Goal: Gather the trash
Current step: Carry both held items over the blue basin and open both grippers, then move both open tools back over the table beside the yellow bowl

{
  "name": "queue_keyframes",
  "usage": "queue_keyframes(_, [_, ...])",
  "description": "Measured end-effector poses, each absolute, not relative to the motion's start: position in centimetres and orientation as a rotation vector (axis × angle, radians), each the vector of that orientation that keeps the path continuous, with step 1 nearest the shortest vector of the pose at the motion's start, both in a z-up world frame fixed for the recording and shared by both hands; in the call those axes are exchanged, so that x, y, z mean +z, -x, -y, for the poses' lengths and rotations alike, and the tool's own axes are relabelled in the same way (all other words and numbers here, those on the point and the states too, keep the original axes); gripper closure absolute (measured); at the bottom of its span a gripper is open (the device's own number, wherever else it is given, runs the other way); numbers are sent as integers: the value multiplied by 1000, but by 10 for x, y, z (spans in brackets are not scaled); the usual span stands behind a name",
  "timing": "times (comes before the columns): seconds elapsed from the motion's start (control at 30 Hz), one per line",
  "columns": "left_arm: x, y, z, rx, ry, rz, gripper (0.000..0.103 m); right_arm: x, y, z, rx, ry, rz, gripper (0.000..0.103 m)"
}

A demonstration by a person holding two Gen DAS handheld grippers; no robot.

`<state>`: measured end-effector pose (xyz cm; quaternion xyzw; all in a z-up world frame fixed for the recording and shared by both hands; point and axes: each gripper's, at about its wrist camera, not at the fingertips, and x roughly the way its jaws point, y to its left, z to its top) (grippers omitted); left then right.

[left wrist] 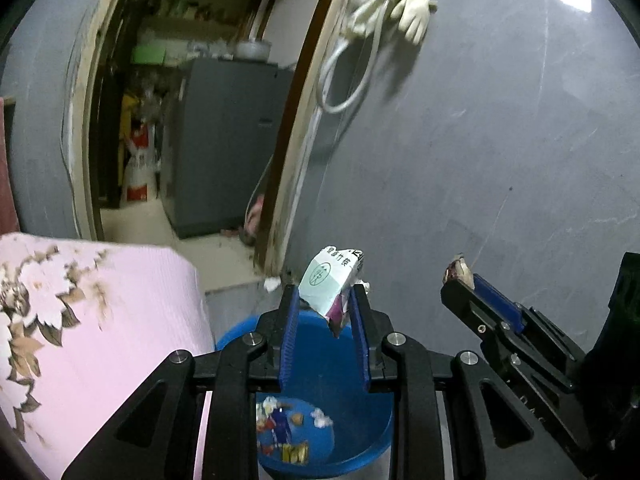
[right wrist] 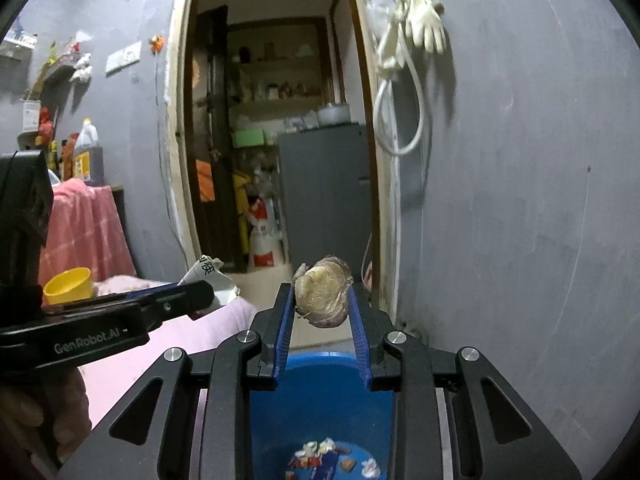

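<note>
grey plaster wall (left wrist: pixel 500 140) behind; round blue plastic bucket (left wrist: pixel 360 436) below, scraps inside. left gripper (left wrist: pixel 325 300) clamps a creased paper wrapper (left wrist: pixel 326 286) above it; right gripper (right wrist: pixel 320 300) pinches a ridged, rounded shell (right wrist: pixel 323 294).

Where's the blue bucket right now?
The blue bucket sits below both hand-held grippers in both wrist views, beside the pink cloth and near the grey wall.

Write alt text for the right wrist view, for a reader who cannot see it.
The right gripper pinches a crumpled brownish wrapper above a blue bucket that already holds scraps. At the left, the left gripper holds a white printed paper packet; behind them, a grey wall and an open doorway.
</note>
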<state>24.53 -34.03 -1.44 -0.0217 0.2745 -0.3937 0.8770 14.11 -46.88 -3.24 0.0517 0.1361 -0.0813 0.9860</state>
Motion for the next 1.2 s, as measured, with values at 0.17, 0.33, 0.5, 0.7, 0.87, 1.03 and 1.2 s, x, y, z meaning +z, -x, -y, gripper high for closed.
queue_keyframes(0.17, [-39, -255, 356, -804, -1, -666, 77, -53, -151, 481, -172, -154, -353, 77])
queue_keyframes(0.33, [-63, -269, 366, -791, -11, -772, 74, -70, -164, 493, -169, -210, -438, 76])
queue_keyframes(0.5, [-72, -275, 363, -779, 8, -813, 67, -78, -168, 499, -174, -242, -483, 76])
queue_keyframes(0.7, [-63, -269, 350, -756, 18, -763, 58, -75, -167, 497, -172, -238, -487, 73])
queue_keyframes(0.87, [-51, -265, 334, -704, 36, -711, 48, -66, -168, 494, -173, -233, -470, 70])
queue_keyframes(1.03, [-36, -259, 312, -660, 47, -656, 37, -50, -159, 484, -165, -215, -419, 56])
queue_keyframes(1.2, [-17, -246, 286, -618, 54, -551, 26, -29, -150, 469, -156, -179, -356, 46])
